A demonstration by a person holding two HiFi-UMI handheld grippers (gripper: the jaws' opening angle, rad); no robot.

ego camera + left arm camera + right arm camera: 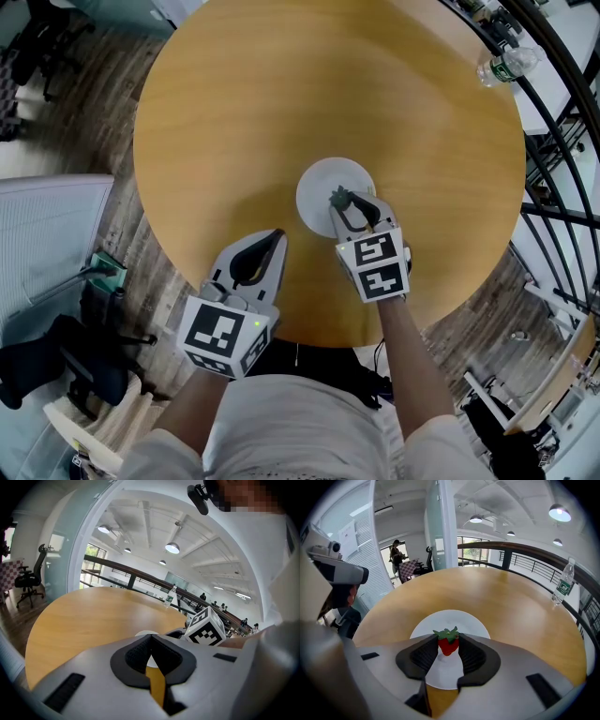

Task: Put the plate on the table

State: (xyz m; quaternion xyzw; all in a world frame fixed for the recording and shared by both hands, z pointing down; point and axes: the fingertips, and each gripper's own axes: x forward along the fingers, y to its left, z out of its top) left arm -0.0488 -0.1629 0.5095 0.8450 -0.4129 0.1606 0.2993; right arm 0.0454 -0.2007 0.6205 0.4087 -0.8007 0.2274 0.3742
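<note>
A white plate (322,180) lies flat on the round wooden table (281,94), near its front edge. My right gripper (343,203) hangs over the plate's near side, shut on a small red strawberry (338,198) with green leaves. In the right gripper view the strawberry (448,645) sits pinched between the two black pads, with the plate (452,619) right beneath it. My left gripper (277,237) rests over the table's front edge, left of the plate, shut with nothing in it. In the left gripper view only a sliver of the plate (144,633) shows past the closed jaws.
A water bottle (504,64) stands at the table's far right edge, next to a dark railing (553,112). Office chairs and wood floor lie to the left of the table. A person stands far off by the glass wall (397,552).
</note>
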